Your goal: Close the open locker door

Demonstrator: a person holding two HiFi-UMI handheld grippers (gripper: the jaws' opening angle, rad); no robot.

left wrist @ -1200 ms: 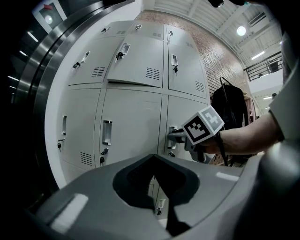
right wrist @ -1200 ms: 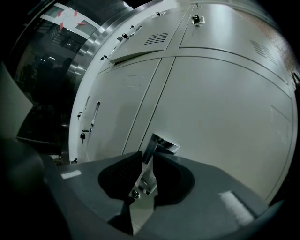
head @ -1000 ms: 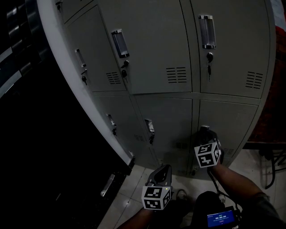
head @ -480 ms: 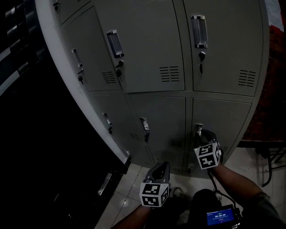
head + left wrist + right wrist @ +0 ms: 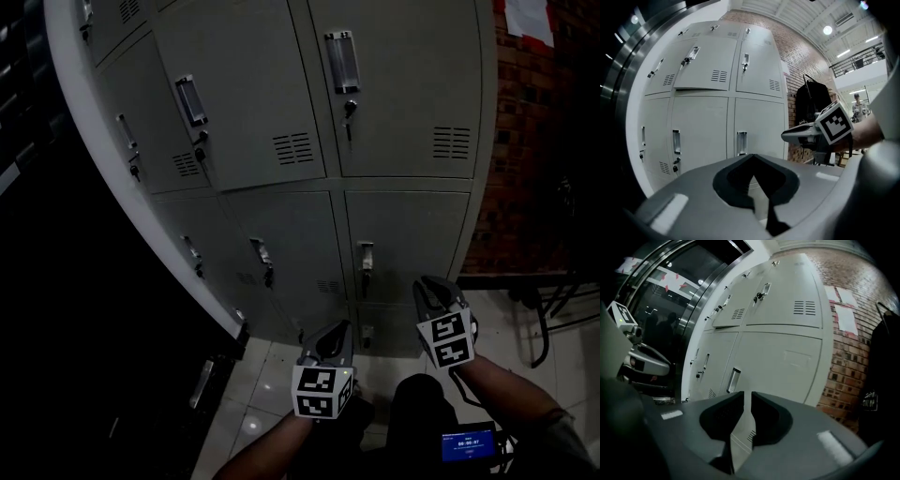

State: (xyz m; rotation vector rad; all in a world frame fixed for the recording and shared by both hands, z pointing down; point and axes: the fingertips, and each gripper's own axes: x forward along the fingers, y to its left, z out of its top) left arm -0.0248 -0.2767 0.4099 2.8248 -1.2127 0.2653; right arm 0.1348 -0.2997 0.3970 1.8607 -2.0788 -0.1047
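A bank of grey lockers fills the head view. The upper middle door stands slightly ajar, its lower edge out from the frame; it shows ajar too in the left gripper view. The lower right door with its handle lies flush. My left gripper hangs low before the bottom row, shut and empty. My right gripper is just right of that handle, apart from it. Its jaws are closing, with a narrow gap and nothing between them.
A brick wall with a white sheet adjoins the lockers on the right. Black cables and a stand lie on the tiled floor. A dark metal-framed front runs along the left. A black coat hangs behind.
My right gripper has come back off the lower right locker's handle, which now shows uncovered. The head view has swung right, so the lockers sit further left.
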